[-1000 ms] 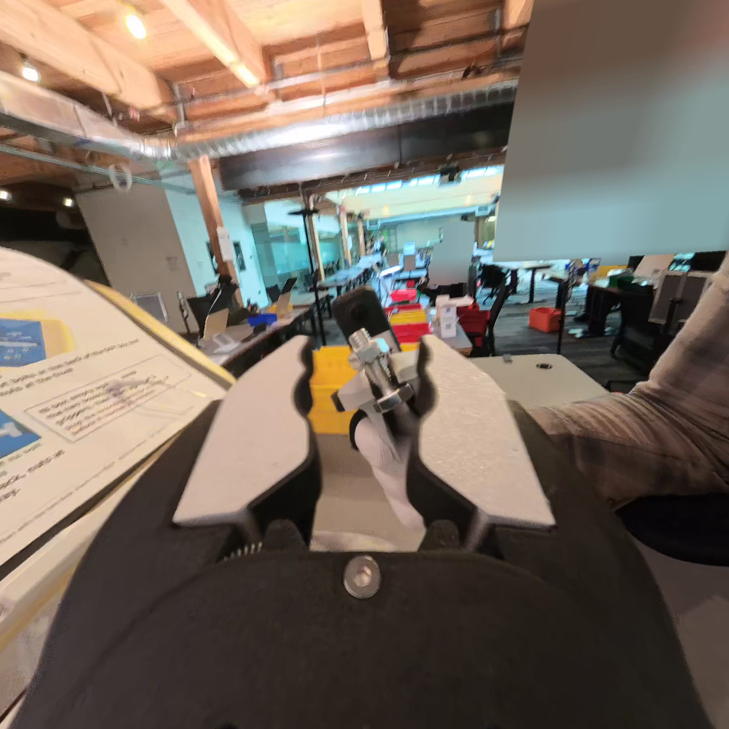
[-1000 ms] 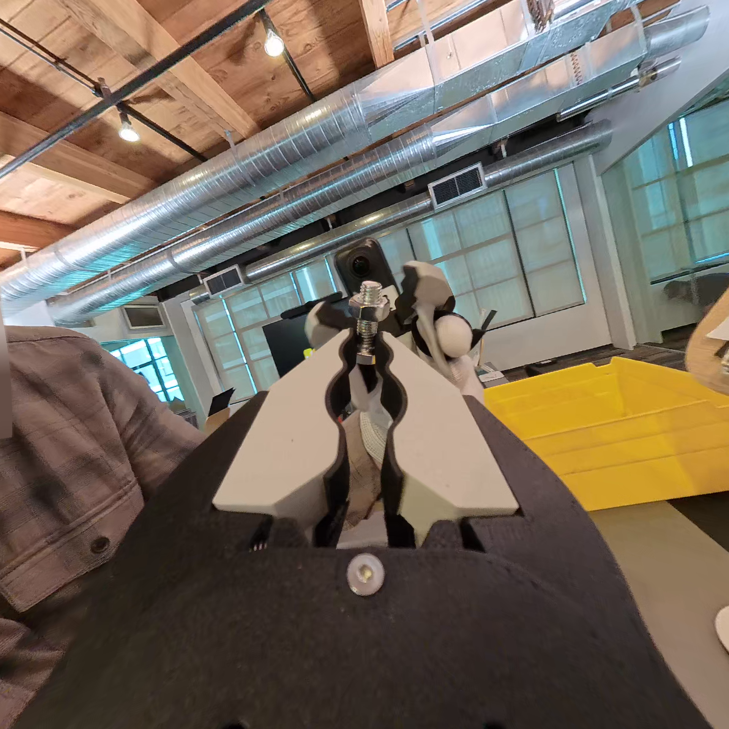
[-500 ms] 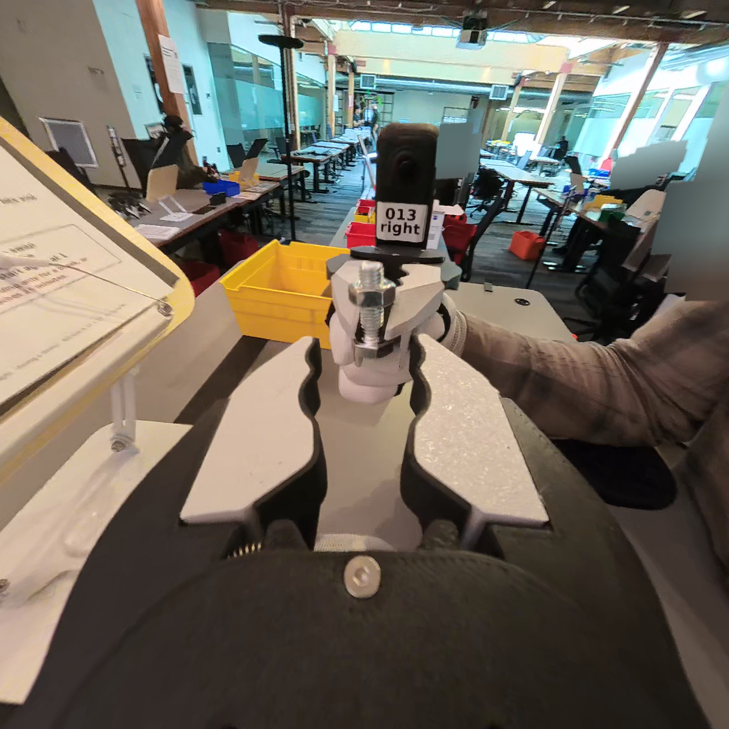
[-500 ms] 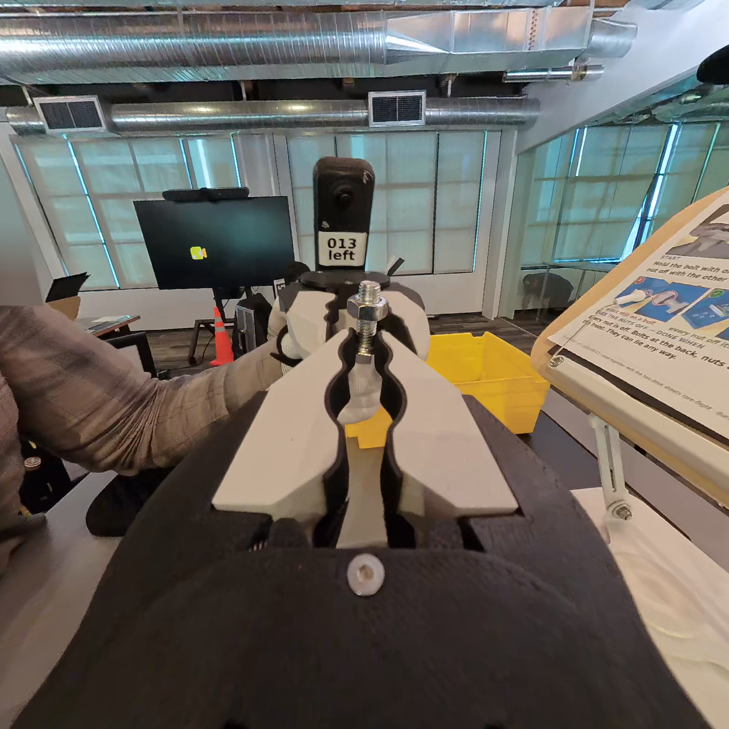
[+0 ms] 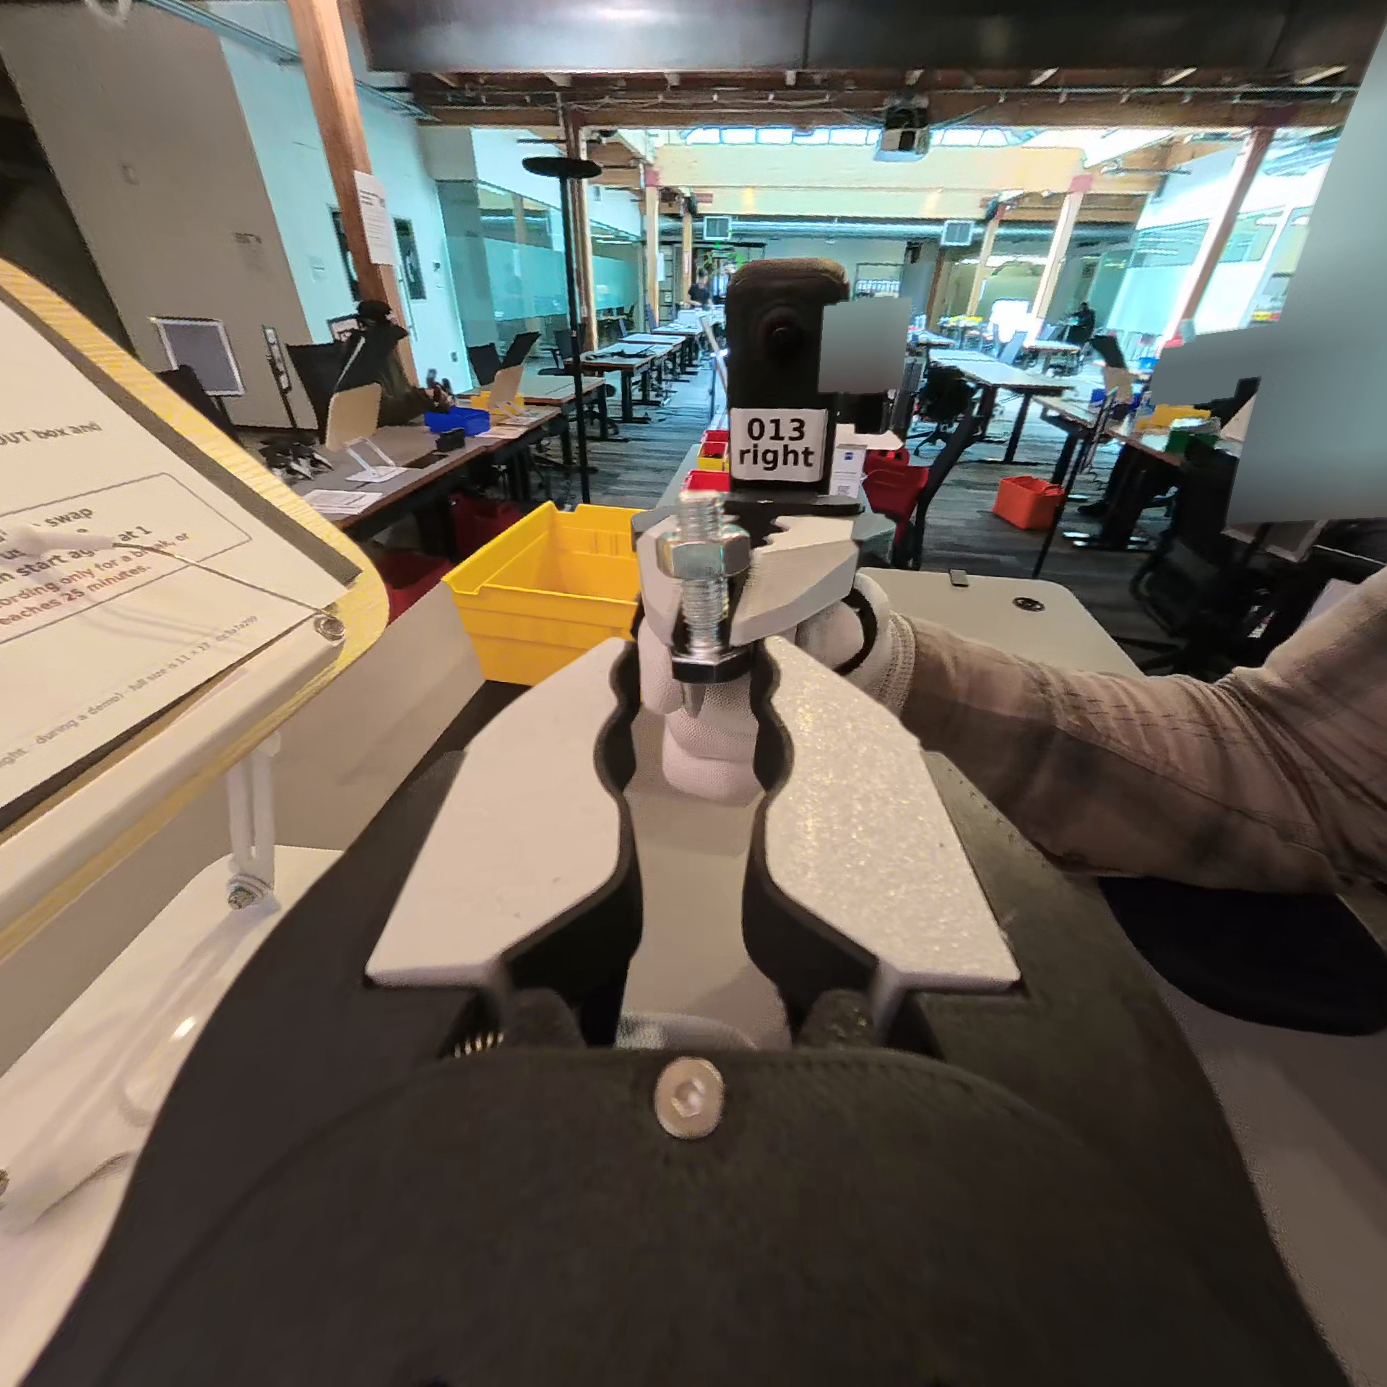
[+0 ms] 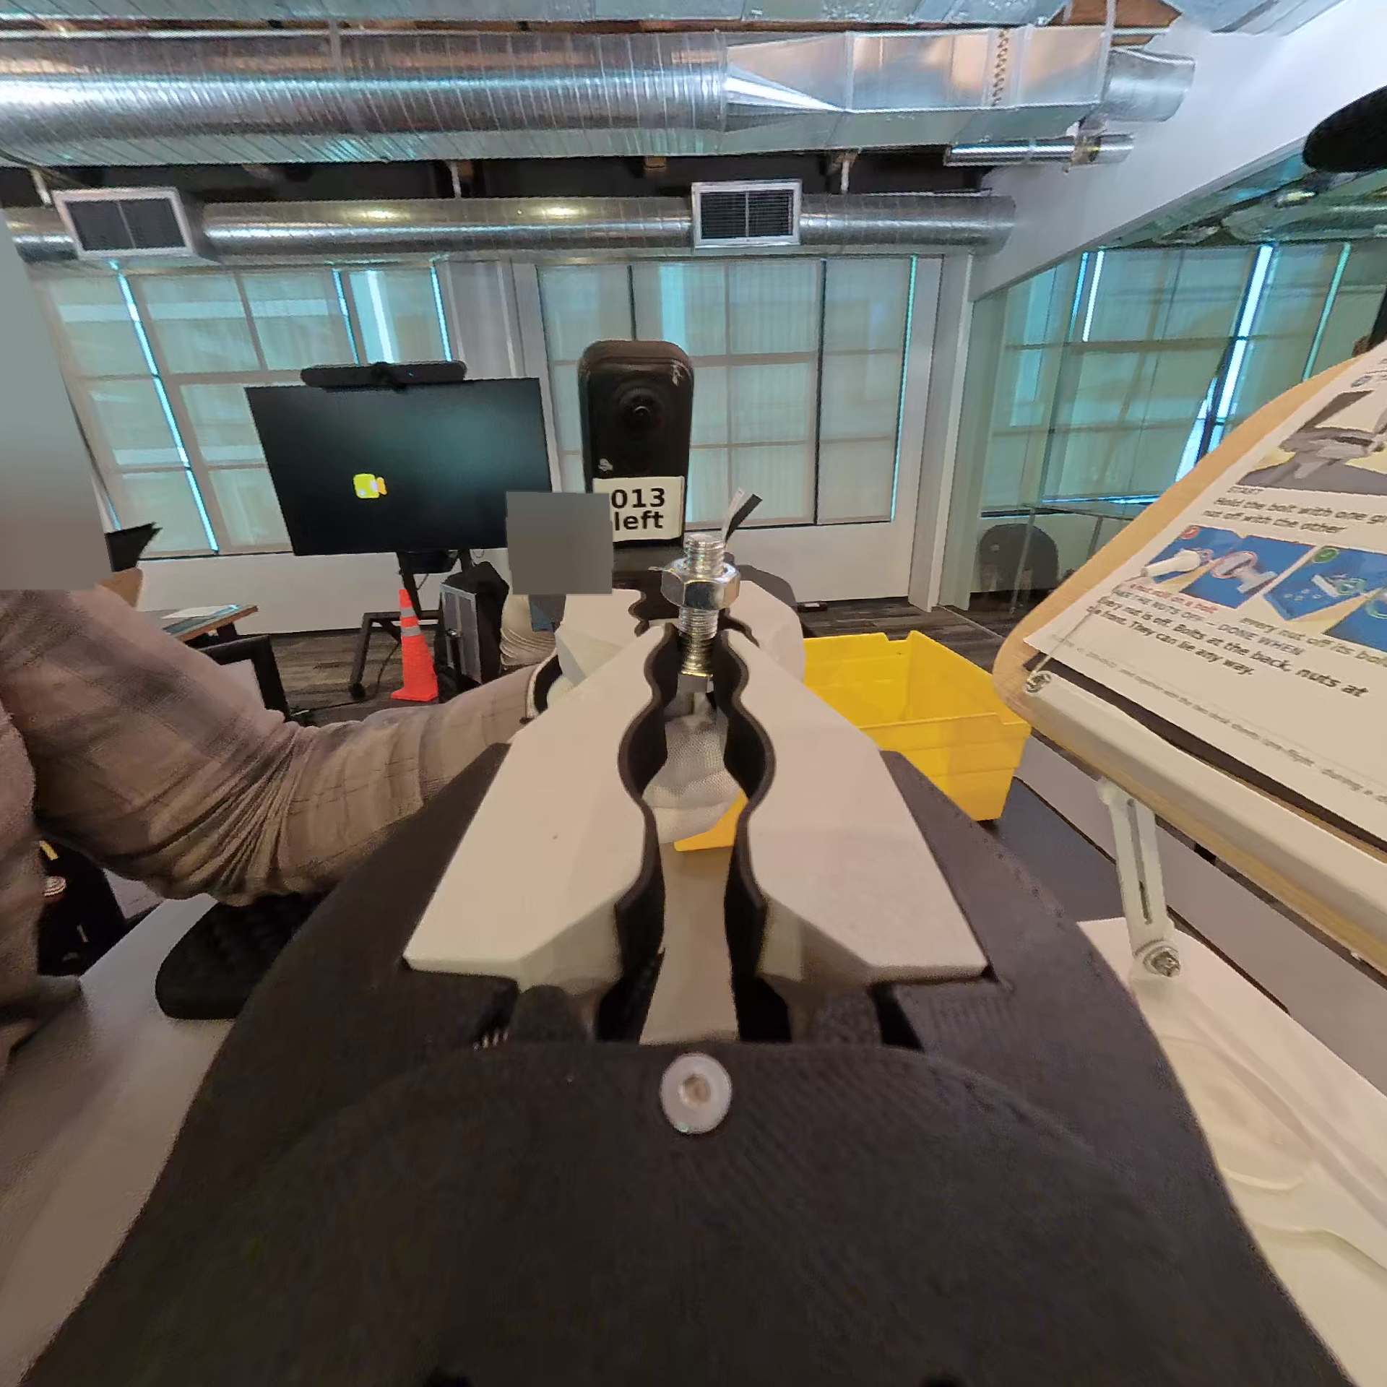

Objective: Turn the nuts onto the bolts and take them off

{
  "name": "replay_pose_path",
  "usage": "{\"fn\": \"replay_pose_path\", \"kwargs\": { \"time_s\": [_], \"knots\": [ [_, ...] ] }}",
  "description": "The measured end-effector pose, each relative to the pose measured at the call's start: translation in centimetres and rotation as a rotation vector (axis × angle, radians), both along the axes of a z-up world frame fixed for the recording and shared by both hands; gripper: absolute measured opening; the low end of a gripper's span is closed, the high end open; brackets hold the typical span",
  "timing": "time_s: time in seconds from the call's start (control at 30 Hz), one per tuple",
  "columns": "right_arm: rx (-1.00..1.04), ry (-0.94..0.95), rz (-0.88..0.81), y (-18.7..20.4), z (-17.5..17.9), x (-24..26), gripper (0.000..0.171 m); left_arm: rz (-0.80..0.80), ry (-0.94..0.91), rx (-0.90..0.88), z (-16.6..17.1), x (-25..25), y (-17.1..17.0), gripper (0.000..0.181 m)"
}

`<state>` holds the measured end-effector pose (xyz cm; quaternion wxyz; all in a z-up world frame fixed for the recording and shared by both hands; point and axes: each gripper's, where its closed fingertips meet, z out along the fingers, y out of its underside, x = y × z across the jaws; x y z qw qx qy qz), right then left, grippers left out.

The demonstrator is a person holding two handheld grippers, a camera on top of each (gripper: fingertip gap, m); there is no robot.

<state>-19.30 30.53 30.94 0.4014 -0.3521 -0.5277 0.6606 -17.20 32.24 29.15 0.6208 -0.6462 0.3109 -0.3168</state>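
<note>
Bright, shiny metal on the threaded bolt [image 5: 699,593] and its hex nut [image 5: 701,554], centre frame. The left tool [image 5: 694,668] shows matt, grainy white plastic fingers [image 5: 848,810] on rough black printed housing. Glossy yellow plastic bin [image 5: 552,593] behind; smooth paper sheet [image 5: 112,525] on a pale wooden board, left edge.

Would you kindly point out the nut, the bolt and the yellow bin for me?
nut [image 6: 699,585], right wrist view, on its front hex face.
bolt [image 6: 696,636], right wrist view, on the threaded shaft below the nut.
yellow bin [image 5: 552,600], left wrist view, on its front wall.
</note>
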Motion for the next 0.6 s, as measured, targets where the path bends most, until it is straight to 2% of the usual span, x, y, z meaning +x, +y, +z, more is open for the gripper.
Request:
{"fn": "replay_pose_path", "kwargs": {
  "time_s": [0.17,0.33,0.6],
  "knots": [
    [0.008,-0.029,-0.018,0.4,-0.2,0.1,0.007,0.027,0.032,0.049,-0.2,0.2,0.3,0.019],
    [0.057,-0.072,-0.036,0.5,-0.6,0.4,0.007,0.04,0.039,0.064,-0.5,0.4,0.5,0.023],
    [0.098,-0.121,-0.062,0.8,-1.1,0.5,0.007,0.025,0.045,0.06,-1.1,0.7,0.7,0.018]
  ]
}}
